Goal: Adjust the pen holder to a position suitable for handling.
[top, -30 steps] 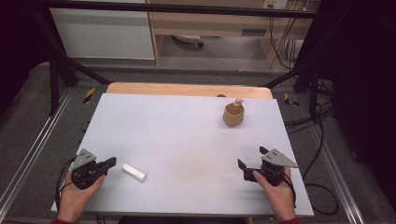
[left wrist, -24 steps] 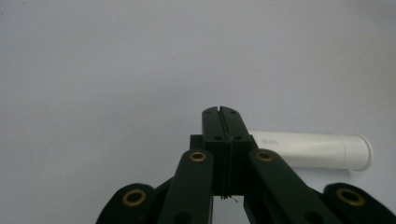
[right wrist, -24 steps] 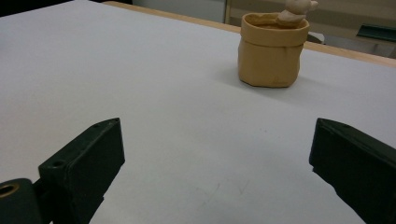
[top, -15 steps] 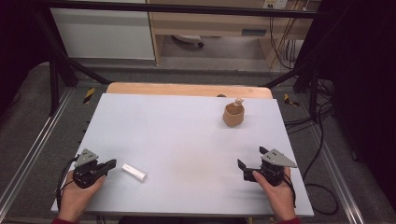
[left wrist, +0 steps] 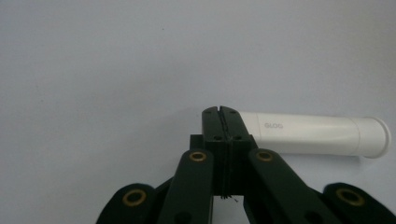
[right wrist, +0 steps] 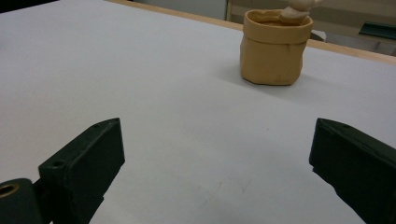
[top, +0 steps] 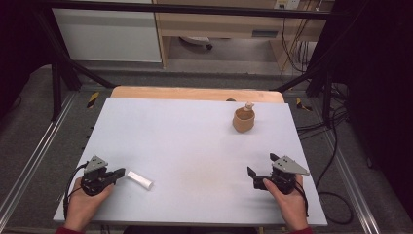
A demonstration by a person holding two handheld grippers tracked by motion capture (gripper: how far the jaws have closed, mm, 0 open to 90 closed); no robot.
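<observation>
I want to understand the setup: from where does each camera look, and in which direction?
High view: above the person's side, looking forward and down on the table; both hands and grippers show.
Left gripper view: on the left gripper, jaws shut, facing the white tube.
Right gripper view: on the right gripper, jaws open, facing the tan pot.
Shared: high view also shows tube and pot.

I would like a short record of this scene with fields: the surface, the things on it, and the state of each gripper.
surface: white table, wooden strip along its far edge
thing 1: white tube lying on its side, just beyond the left gripper's tips
thing 2: tan pouch standing upright near the far right, a pale thing sticking out of its top
left gripper: jaws shut, nothing between them
right gripper: jaws wide open, empty, facing the pouch
contact: neither gripper holds a thing
</observation>
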